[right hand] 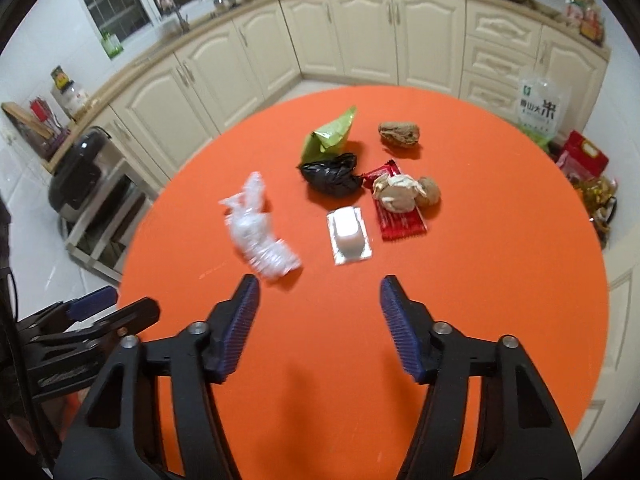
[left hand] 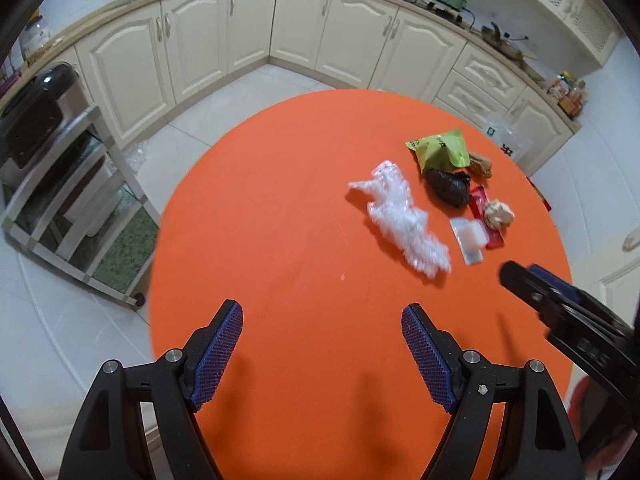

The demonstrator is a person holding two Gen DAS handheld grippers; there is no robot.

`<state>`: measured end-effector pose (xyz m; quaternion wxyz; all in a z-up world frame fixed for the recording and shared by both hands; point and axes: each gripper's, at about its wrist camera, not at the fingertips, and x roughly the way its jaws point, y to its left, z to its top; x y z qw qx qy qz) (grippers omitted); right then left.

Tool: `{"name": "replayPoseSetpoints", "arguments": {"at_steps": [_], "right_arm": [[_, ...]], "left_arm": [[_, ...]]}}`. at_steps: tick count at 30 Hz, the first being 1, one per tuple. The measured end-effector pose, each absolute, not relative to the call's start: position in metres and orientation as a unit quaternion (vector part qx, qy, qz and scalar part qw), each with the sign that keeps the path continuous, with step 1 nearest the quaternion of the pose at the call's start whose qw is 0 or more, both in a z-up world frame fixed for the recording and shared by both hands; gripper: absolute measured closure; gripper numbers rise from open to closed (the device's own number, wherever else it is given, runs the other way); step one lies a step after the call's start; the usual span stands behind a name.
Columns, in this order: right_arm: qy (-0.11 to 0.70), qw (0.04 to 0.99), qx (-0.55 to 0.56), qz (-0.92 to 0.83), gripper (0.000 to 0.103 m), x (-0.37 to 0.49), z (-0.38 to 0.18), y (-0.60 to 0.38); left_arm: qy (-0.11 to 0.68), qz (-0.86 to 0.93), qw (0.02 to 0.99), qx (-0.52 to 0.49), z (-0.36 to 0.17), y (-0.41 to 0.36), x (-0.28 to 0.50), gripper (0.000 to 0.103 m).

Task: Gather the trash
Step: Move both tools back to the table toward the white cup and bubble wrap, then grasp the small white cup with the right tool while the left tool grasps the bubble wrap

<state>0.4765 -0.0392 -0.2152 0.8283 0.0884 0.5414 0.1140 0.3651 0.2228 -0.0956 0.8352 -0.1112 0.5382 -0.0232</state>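
Note:
On the round orange table (left hand: 272, 240) lies a heap of trash. It holds a crumpled clear plastic bag (right hand: 258, 228), a green packet (right hand: 330, 134), a black bag (right hand: 332, 176), a red wrapper (right hand: 400, 224), a paper ball (right hand: 394, 194), a blister pack with a white block (right hand: 349, 234) and two brown lumps (right hand: 400, 134). My left gripper (left hand: 322, 308) hovers open over bare table, left of and nearer than the clear bag (left hand: 400, 220). My right gripper (right hand: 320, 280) is open with nothing between its fingers, just short of the clear bag and blister pack.
Cream kitchen cabinets (left hand: 248, 40) curve around behind the table. A metal rack with a black appliance (left hand: 36, 120) stands on the floor to the left. A rice bag (right hand: 538, 108) and red packets (right hand: 584, 156) sit beyond the table's right edge.

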Motion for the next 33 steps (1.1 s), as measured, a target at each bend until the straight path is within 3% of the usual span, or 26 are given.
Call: {"name": "replayPoseSetpoints", "arguments": {"at_steps": [5, 10, 12, 26, 28, 30, 33], "right_arm": [[0.565, 0.813, 0.077, 0.12, 0.053, 0.509, -0.24, -0.037], [0.575, 0.807, 0.045, 0.129, 0.069, 0.53, -0.257, -0.029], [0.568, 0.814, 0.029, 0.122, 0.081, 0.531, -0.259, -0.03], [0.507, 0.85, 0.057, 0.132, 0.083, 0.49, -0.214, -0.077], [0.503, 0.852, 0.067, 0.126, 0.083, 0.486, -0.213, -0.087], [0.504, 0.852, 0.076, 0.12, 0.084, 0.486, -0.214, -0.094], [0.509, 0.849, 0.081, 0.113, 0.084, 0.489, -0.218, -0.101]], "left_arm": [[0.553, -0.03, 0.823, -0.127, -0.113, 0.22, 0.401, 0.025], [0.564, -0.025, 0.814, -0.14, -0.121, 0.217, 0.428, 0.025], [0.567, -0.016, 0.812, -0.138, -0.122, 0.214, 0.436, 0.025], [0.566, 0.025, 0.804, -0.179, -0.146, 0.184, 0.474, 0.025], [0.558, 0.039, 0.814, -0.159, -0.147, 0.177, 0.477, 0.031], [0.554, 0.051, 0.822, -0.12, -0.148, 0.169, 0.476, 0.079], [0.554, 0.037, 0.822, -0.126, -0.149, 0.165, 0.474, 0.08]]}}
